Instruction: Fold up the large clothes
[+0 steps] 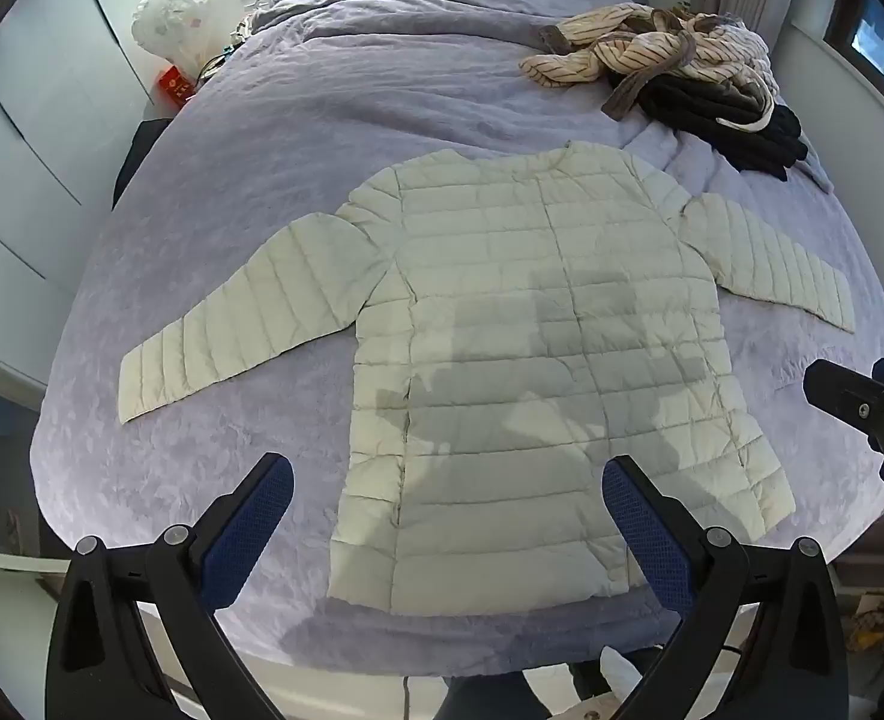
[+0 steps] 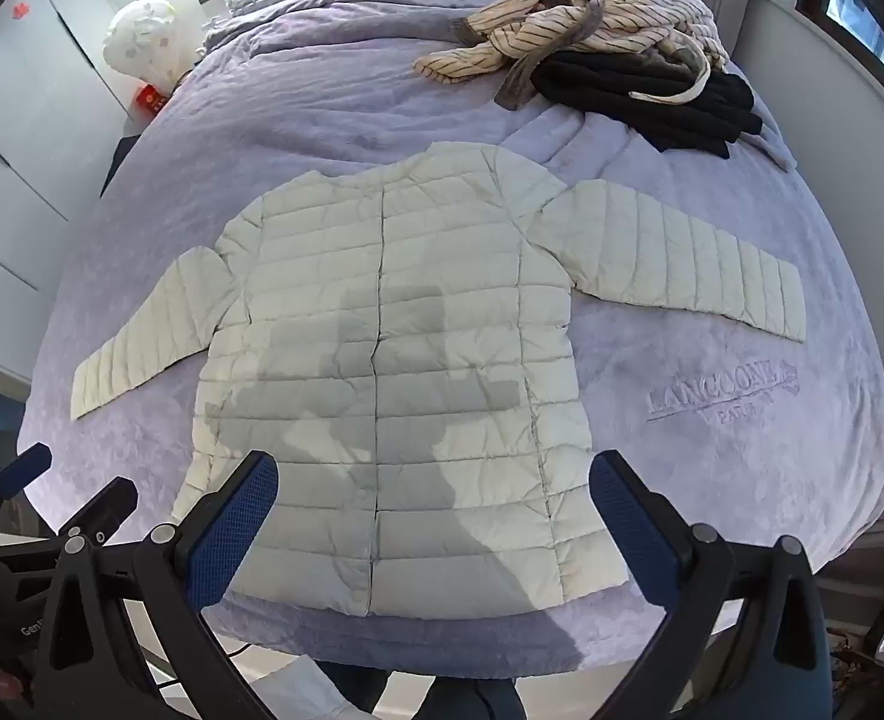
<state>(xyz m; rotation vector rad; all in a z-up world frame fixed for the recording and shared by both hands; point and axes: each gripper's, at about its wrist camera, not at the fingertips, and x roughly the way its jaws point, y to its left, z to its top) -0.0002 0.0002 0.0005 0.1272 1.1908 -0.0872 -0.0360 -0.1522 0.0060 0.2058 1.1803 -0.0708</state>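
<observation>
- The quilted jacket lay spread flat and front-up on the lilac bedspread, just ahead of both tongs, with its hem nearest them and its collar farthest off.
- Its sleeves were stretched outward: the left sleeve reached out beyond the left gripper's outer finger, and the right sleeve ran ahead and outward of the right gripper.
- It looked light, puffy and soft, with a smooth shell that would probably slip; the padding would likely spring back after a crease.
- The best holds seemed to be the cuffs, the shoulder seams or the hem corners, where the stitched edges give firmer purchase than the slick panels.
- The left gripper hung above the hem with its blue pads spread wide, holding nothing and touching nothing.
- The right gripper was likewise wide apart and empty, with the buttoned front seam lying between its fingers from this view.
- A heap of striped and dark clothes sat far ahead, toward the right gripper's side, well apart from the jacket.
- No fold appeared started.
</observation>
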